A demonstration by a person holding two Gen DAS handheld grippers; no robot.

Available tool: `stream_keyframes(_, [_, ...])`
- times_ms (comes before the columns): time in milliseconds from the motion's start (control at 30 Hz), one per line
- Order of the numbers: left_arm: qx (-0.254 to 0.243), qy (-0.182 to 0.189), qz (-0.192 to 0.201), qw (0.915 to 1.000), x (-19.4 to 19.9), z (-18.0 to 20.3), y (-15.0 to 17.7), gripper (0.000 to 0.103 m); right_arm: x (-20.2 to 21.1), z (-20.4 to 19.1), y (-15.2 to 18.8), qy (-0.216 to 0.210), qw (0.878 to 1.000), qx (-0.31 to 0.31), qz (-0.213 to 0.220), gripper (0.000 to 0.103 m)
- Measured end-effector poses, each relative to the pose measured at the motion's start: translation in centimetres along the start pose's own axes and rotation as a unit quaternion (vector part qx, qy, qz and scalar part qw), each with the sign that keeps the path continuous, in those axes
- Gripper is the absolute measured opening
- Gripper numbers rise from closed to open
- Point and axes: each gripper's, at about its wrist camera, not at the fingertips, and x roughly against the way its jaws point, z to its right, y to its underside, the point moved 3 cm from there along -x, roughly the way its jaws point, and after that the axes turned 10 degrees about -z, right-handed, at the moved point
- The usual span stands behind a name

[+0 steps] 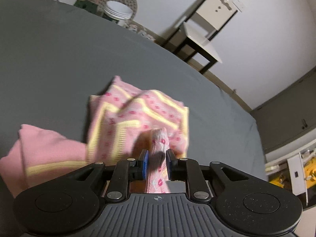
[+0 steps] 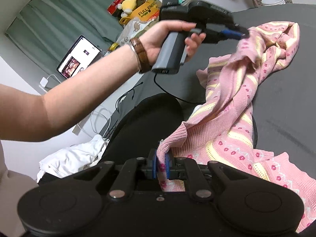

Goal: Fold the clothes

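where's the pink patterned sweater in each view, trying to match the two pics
Left wrist view: the pink patterned sweater sits centre frame, bunched on the grey bed sheet, a fold pinched in the left gripper.
Right wrist view: it drapes down the right side, an edge pinched in the right gripper.
Shared landmark: the white lidded jar, top right in the right wrist view.

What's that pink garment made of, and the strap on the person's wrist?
The pink garment looks like a soft knit, probably cotton or acrylic: ribbed stitches and openwork yellow stripes show, with a matte finish. The wrist strap looks like brown leather, slightly glossy and creased, though it could be imitation.
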Motion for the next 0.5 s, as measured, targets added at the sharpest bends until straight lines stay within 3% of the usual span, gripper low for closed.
stream_keyframes(133, [-0.023, -0.032, 0.001, 0.9992, -0.3, 1.9, -0.1, 0.073, -0.2, -0.1, 0.1, 0.0, 1.0, 0.004, -0.004, 0.012])
stream_keyframes(167, [-0.025, -0.035, 0.006, 0.999, -0.3, 2.2, 0.0, 0.078, -0.2, -0.1, 0.1, 0.0, 1.0, 0.004, -0.005, 0.012])
stream_keyframes(300, [-0.044, -0.031, -0.009, 0.9985, -0.3, 3.9, 0.4, 0.078, -0.1, -0.2, 0.1, 0.001, 1.0, 0.006, -0.002, 0.012])
stream_keyframes(367, [-0.083, -0.043, -0.03, 0.9951, -1.0, 5.6, 1.1, 0.078, -0.1, -0.2, 0.1, -0.001, 1.0, 0.007, -0.001, 0.012])
stream_keyframes(433, [-0.135, -0.066, -0.047, 0.9876, -1.8, 7.5, 1.9, 0.078, -0.3, -0.5, 0.0, -0.002, 1.0, 0.013, -0.002, 0.013])
stream_keyframes(500, [-0.203, -0.118, -0.051, 0.9708, -2.9, 9.6, 3.2, 0.078, -0.3, -0.8, 0.0, -0.002, 1.0, 0.023, -0.004, 0.014])
